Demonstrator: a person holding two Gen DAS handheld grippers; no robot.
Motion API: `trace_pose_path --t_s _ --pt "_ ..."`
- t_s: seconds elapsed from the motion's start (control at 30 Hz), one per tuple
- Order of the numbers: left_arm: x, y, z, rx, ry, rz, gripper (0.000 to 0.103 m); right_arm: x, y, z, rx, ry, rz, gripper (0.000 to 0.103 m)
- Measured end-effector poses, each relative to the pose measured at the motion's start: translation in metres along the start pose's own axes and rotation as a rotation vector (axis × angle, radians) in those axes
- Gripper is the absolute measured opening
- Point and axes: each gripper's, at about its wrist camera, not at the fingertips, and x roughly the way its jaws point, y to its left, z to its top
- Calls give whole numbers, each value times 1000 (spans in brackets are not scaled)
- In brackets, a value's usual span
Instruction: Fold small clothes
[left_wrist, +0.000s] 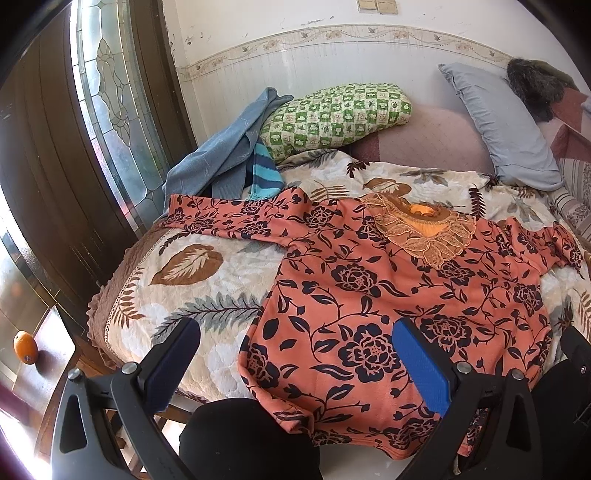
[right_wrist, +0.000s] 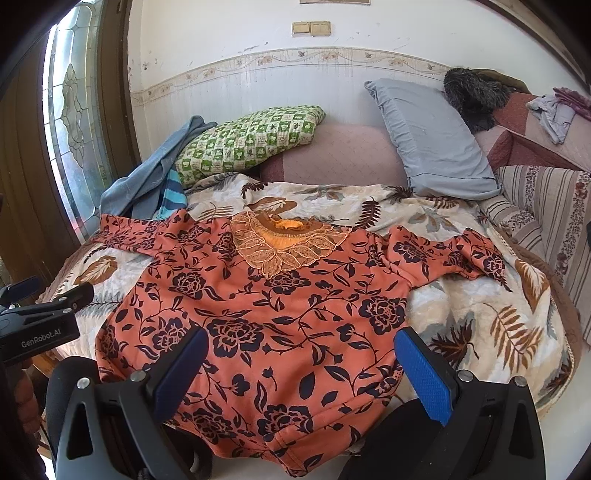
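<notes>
An orange top with dark flowers (left_wrist: 388, 295) (right_wrist: 280, 306) lies spread flat, front up, on a leaf-print blanket (left_wrist: 192, 295) (right_wrist: 480, 325), both sleeves out to the sides and a lace collar (left_wrist: 424, 232) (right_wrist: 284, 243) at the far end. My left gripper (left_wrist: 295, 332) is open and empty above the top's near left hem. My right gripper (right_wrist: 301, 339) is open and empty above the hem's middle. The left gripper also shows at the left edge of the right wrist view (right_wrist: 40, 295).
A blue garment and a striped piece (left_wrist: 229, 162) (right_wrist: 155, 181) lie at the far left. A green checked pillow (left_wrist: 336, 114) (right_wrist: 247, 140) and a grey pillow (left_wrist: 506, 125) (right_wrist: 432, 140) lean on the wall. A glass door (left_wrist: 110, 92) is left. An orange (left_wrist: 25, 347) lies on the floor.
</notes>
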Motion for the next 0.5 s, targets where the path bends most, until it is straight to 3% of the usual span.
trace_pose_path --t_s 0.5 --pt "11 -3 2 12 25 17 103 18 -7 -2 18 42 5 102"
